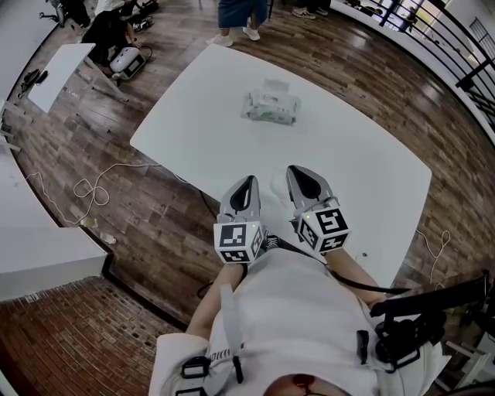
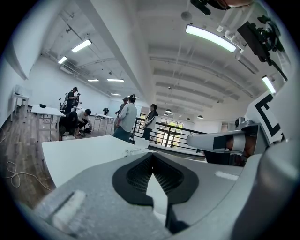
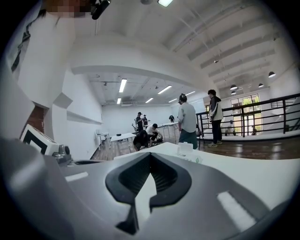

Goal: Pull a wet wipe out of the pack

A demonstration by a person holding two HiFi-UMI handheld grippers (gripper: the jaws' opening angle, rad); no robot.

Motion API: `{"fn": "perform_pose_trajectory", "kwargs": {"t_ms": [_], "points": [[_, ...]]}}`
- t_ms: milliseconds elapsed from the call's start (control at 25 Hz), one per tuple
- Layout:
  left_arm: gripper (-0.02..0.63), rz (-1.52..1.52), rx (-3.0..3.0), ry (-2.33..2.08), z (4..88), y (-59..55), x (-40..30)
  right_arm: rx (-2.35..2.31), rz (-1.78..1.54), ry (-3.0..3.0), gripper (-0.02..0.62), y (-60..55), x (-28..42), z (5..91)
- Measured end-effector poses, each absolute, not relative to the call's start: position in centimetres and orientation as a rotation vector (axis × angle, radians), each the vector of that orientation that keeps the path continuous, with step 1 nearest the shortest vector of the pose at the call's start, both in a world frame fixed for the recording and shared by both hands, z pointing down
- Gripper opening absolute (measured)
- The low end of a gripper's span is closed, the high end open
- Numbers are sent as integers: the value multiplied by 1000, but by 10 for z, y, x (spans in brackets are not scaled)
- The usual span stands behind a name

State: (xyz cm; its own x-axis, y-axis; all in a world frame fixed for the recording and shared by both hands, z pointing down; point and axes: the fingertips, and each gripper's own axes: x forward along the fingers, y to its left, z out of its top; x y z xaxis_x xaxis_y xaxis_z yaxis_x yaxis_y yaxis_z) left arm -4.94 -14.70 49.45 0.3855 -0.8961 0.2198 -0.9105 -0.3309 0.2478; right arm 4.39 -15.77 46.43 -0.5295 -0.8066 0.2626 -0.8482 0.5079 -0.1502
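Observation:
The wet wipe pack (image 1: 271, 107) lies on the far half of the white table (image 1: 363, 170); it is pale green and white, and a white flap stands up at its back. Both grippers hover side by side over the table's near edge, close to my body and well short of the pack. My left gripper (image 1: 249, 179) is shut with nothing in it. My right gripper (image 1: 298, 170) is likewise shut and empty. In the left gripper view the jaws (image 2: 151, 155) meet, with the pack (image 2: 136, 149) small beyond them. The right gripper view shows closed jaws (image 3: 150, 154) and the pack (image 3: 186, 151) far ahead.
A person (image 1: 236, 19) stands at the table's far end and another crouches over equipment (image 1: 112, 39) on the wooden floor. Loose cables (image 1: 89, 189) trail on the floor at left. A second white table (image 1: 62, 69) stands at upper left, and a black railing (image 1: 456, 35) at upper right.

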Motion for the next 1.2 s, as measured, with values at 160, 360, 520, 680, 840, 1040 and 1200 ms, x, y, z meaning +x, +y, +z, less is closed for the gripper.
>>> {"fn": "perform_pose_trajectory", "kwargs": {"t_ms": [160,360,520,680,840,1040,1200], "points": [[2,63,2326,-1577,494,-147,-49,1439,382,-2583,5,-157,45,464],[2,61,2325,-1576,494,-147,-49,1430,365,-2581,5,-157,45,465],[2,62,2323,-1576,494,-146,-49,1434,368,-2573,5,-157,46,466],[2,63,2321,-1577,494,-147,-49,1434,373,-2568,5,-158,47,466],[2,61,2319,-1576,494,-147,-49,1431,383,-2572,5,-159,46,467],[2,58,2318,-1578,494,-147,-50,1432,379,-2569,5,-159,46,467],[2,58,2318,-1577,494,-148,-50,1425,383,-2566,5,-159,45,468]]}}
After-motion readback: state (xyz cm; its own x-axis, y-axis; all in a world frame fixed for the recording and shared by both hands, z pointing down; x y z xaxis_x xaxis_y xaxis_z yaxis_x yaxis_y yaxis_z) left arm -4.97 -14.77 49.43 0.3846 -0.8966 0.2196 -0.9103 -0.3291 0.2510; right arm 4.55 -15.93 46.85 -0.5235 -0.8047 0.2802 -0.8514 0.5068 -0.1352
